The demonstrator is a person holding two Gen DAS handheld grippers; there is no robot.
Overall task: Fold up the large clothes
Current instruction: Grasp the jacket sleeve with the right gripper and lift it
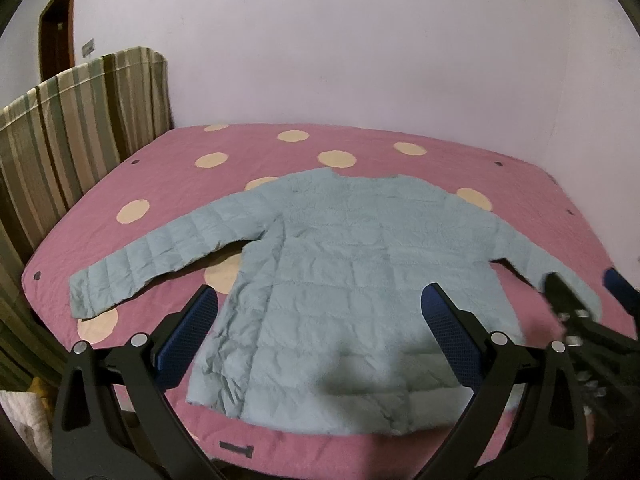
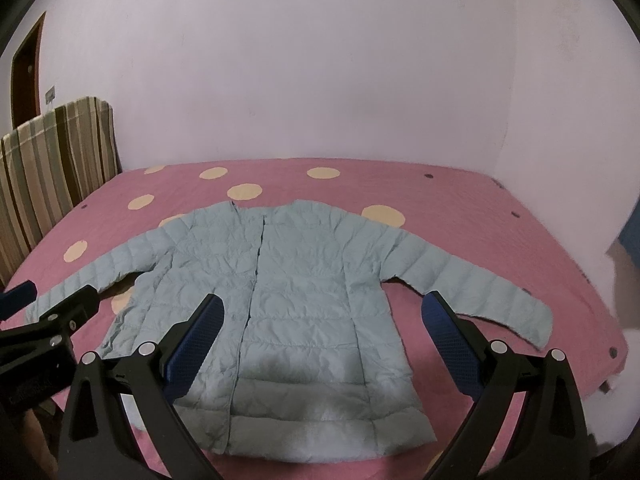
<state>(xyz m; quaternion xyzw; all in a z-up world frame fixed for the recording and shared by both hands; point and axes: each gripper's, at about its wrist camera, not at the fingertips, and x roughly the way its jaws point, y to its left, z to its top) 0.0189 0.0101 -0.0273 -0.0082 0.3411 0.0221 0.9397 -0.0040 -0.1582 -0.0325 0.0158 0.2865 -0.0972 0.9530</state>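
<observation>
A light blue quilted jacket [image 1: 340, 264] lies flat and spread out on the pink bed, front closed, both sleeves stretched out to the sides; it also shows in the right wrist view [image 2: 280, 280]. My left gripper [image 1: 320, 300] is open and empty, held above the jacket's lower left part. My right gripper [image 2: 322, 308] is open and empty, held above the jacket's lower right part. The right gripper also shows at the right edge of the left wrist view [image 1: 580, 292], over the right sleeve. The left gripper shows at the left edge of the right wrist view [image 2: 52, 304], near the left sleeve cuff.
The bed cover [image 1: 520, 184] is pink with cream dots [image 1: 211, 160]. A striped headboard cover [image 1: 80, 128] stands at the left, with a brown door [image 1: 56, 40] behind it. A pale wall [image 1: 360, 40] runs behind the bed. The bed's near edge [image 1: 280, 444] is just below the jacket hem.
</observation>
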